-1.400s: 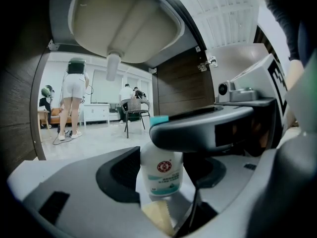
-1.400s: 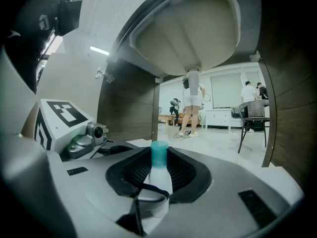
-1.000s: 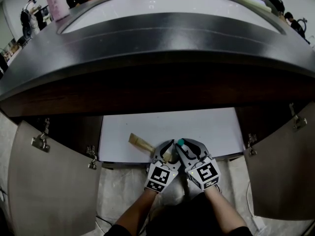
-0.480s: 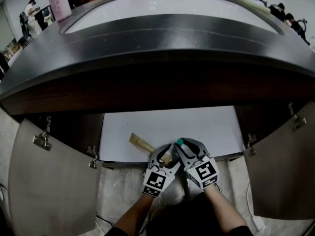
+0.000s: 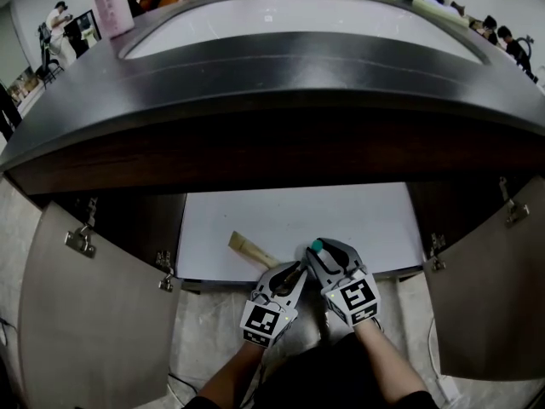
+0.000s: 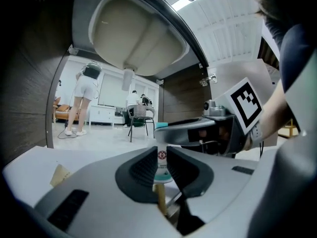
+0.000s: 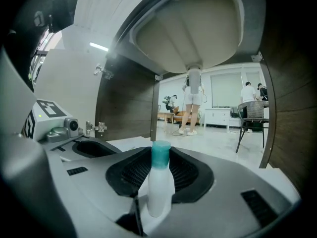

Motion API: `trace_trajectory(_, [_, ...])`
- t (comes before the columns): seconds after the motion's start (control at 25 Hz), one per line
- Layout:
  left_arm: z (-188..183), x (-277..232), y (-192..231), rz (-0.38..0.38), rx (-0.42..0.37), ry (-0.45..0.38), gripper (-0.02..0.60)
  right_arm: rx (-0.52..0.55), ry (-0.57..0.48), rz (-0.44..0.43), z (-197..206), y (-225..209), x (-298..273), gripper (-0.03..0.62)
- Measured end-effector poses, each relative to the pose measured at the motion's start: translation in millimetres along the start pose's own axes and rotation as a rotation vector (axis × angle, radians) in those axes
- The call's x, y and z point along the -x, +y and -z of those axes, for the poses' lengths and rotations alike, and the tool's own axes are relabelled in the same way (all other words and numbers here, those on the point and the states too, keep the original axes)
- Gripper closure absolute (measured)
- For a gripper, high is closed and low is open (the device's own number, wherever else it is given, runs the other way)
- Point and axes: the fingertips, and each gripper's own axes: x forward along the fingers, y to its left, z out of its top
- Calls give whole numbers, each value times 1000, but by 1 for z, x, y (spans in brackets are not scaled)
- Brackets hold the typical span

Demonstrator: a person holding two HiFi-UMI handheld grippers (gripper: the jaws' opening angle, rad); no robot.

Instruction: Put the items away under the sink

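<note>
Wooden stick (image 5: 251,250) is stowed, left gripper (image 5: 293,271) backed off with empty jaws just closing; right gripper (image 5: 318,250) clamps the remaining bottle (image 7: 159,187).

Pink bottle (image 5: 111,2) upright at far-left corner of dark countertop (image 5: 255,66). Grey stone floor (image 5: 204,331) in front of the unit. People stand in the room behind, top left (image 5: 58,14) and top right (image 5: 502,37). Left gripper view: person in white shorts (image 6: 85,90) standing, dark chair (image 6: 138,117) to their right, ceiling light strip (image 6: 181,4) overhead. Right gripper view: standing person (image 7: 190,105), a chair with woven back (image 7: 252,114) at right, another person in white (image 7: 249,93) just behind it.
</note>
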Motion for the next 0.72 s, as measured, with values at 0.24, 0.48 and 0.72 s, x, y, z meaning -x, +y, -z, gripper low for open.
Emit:
trace_trajectory(0.24, [-4, 1, 7, -4, 54, -24, 566, -10, -9, 4, -2, 0, 0, 491])
trace_trajectory(0.48, [-1, 4, 9, -9, 67, -17, 566, -1, -31, 5, -10, 0, 5, 476])
trace_trajectory(0.72, [-7, 3, 6, -17, 73, -34, 566, -8, -57, -4, -16, 0, 18, 471])
